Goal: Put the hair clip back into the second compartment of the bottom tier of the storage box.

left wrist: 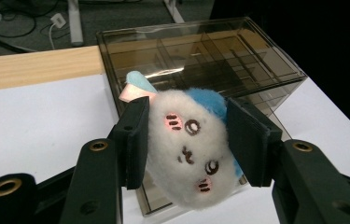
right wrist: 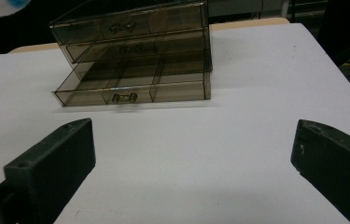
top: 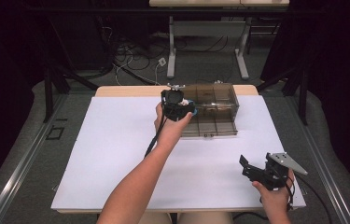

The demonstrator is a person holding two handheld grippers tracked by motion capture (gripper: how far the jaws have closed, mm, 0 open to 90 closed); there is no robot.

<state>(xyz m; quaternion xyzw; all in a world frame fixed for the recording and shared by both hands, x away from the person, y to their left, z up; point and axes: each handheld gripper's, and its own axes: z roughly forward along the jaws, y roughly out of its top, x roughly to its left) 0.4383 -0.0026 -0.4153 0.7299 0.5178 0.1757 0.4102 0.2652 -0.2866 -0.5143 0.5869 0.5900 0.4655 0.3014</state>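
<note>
Nearest the person, the right gripper (top: 256, 173) is hovering over the near right corner of the white table (top: 116, 154), held in the right hand (top: 275, 198). Its jaws are standing wide apart with nothing between them, and in the right gripper view they are framing bare white table, with the drawer box well ahead of them.

Farther in, the left hand (top: 170, 128) is reaching forward on an outstretched forearm and holding the left gripper (left wrist: 186, 149) just at the left front corner of the smoky transparent drawer box (top: 212, 109). Its jaws are clamping a small plush toy (left wrist: 189, 149), one pad pressing on each side of the round white face. The toy is lying tilted between the pads, its embroidered eyes, mouth and pink cheeks facing the camera, a blue patch at its top and a pale blue and pink ear sticking out past the jaws. The toy is hanging above the box's edge, apart from the table.

The drawer box is standing toward the far edge of the table, with its bottom drawer (right wrist: 130, 88) pulled out, showing divided compartments.

Beyond the table, cables (top: 130, 60) are lying on the floor.
</note>
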